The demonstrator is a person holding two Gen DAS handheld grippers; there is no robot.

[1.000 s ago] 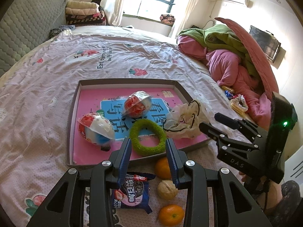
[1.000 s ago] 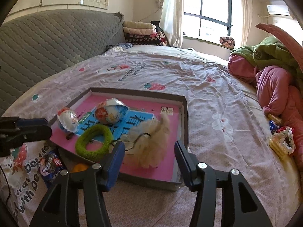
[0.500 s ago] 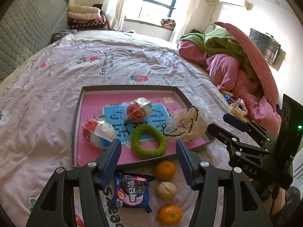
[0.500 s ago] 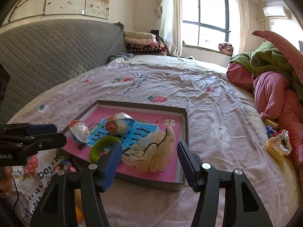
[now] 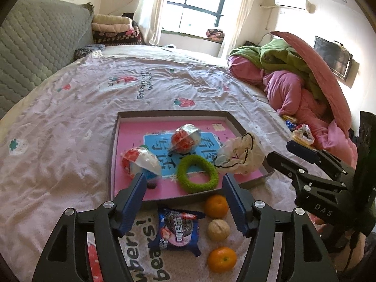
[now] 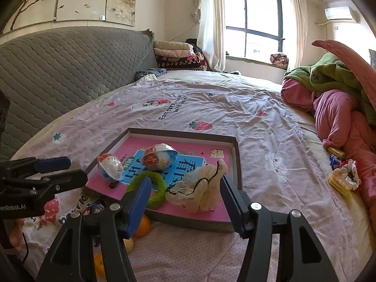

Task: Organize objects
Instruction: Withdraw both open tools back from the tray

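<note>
A shallow pink-lined box tray [image 5: 131, 195] [image 6: 232, 155] lies on the bed. It holds two wrapped egg toys [image 5: 141, 162] [image 5: 185, 138], a green fuzzy ring [image 5: 197, 172] [image 6: 157, 188] and a crumpled cream cloth [image 5: 239, 156] [image 6: 199, 188]. Before the tray lie a cookie packet [image 5: 179, 230], two oranges [image 5: 216, 205] [image 5: 222, 258] and a walnut [image 5: 218, 229]. My left gripper [image 5: 185, 199] is open and empty above the packet. My right gripper [image 6: 184, 202] is open and empty before the cloth.
A pile of pink and green bedding [image 5: 293, 77] [image 6: 340, 98] fills the right side of the bed. A snack bag [image 6: 343, 178] lies by it. A grey quilted headboard [image 6: 70, 65] stands at the left. Folded blankets [image 6: 178, 54] are stacked at the back.
My left gripper has opened wide and pulled back and up from the green ring. My right gripper has also drawn back and risen, still open.
</note>
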